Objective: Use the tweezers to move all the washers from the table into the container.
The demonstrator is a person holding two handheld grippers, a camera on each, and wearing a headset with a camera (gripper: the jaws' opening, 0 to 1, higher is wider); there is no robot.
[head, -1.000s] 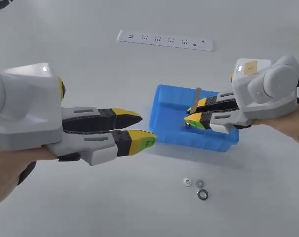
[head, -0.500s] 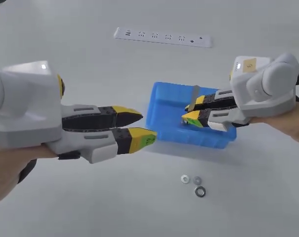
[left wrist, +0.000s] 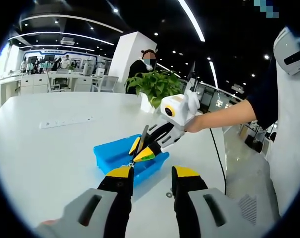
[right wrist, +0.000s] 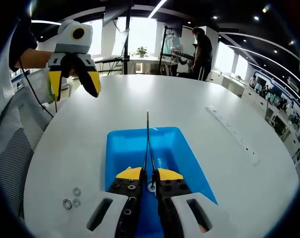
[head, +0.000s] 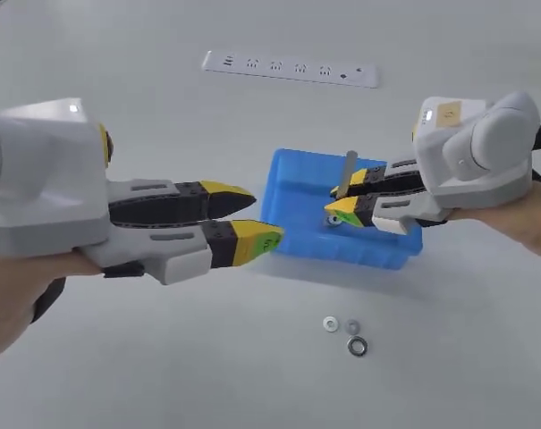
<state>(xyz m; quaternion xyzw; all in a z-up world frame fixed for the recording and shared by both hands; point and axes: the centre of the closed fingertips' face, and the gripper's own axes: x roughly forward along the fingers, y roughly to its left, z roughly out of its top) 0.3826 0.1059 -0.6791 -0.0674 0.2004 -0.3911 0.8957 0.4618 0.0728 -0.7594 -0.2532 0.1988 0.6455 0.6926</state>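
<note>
While right hand-held gripper [head: 340, 204] clamps tweezers [head: 345, 174] over container [head: 297, 167], left hand-held gripper [head: 261, 216] gapes empty beside its edge.

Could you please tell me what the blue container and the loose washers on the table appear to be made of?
The blue container looks like moulded plastic: even saturated colour, soft sheen, rounded rim. The washers look like bare metal, silvery grey with small glints, though they are too small to tell the alloy.

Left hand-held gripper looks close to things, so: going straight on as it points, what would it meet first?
Likely the near wall of the blue container, just ahead of the left hand-held gripper; the right hand-held gripper holding tweezers lies beyond. Depth is uncertain.
</note>
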